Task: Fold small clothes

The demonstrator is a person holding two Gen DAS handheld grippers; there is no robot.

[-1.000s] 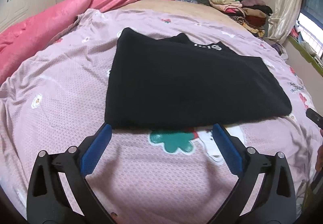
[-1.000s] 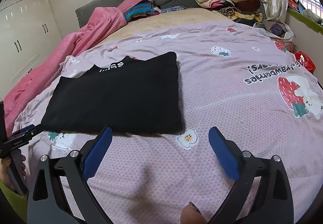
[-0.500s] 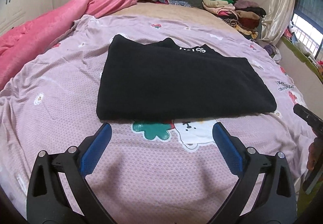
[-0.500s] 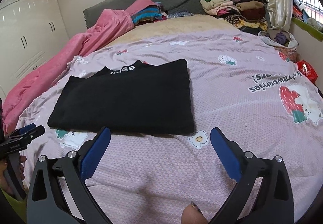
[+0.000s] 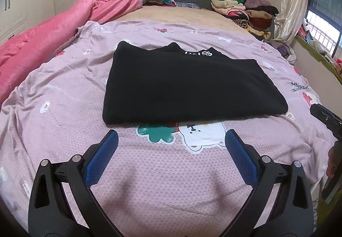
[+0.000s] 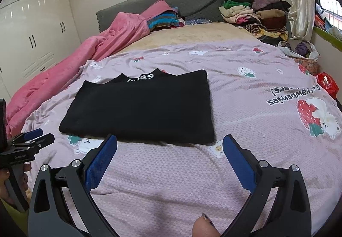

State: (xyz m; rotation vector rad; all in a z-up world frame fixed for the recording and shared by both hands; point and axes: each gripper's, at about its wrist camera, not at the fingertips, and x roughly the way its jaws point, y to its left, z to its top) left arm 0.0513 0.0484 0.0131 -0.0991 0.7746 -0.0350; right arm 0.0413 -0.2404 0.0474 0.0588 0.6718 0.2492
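Jaws wide, empty; black garment point(image 5: 192, 85) folded (red bag point(image 6: 327, 85) right-view only)

The right tongs point(image 6: 170, 144) hang above the bed's lilac cover point(image 6: 245, 91), their 2 blue pads spread wide with nothing between them. Just beyond the tips lies a black garment point(image 6: 143, 108), folded into a flat rectangle, white lettering showing at its far edge. At the left edge the left tongs point(image 6: 32, 139) poke in, held by a hand point(image 6: 12, 183). A pink quilt point(image 6: 89, 53) is bunched along the left side, and piled clothes point(image 6: 254, 14) sit by the headboard.
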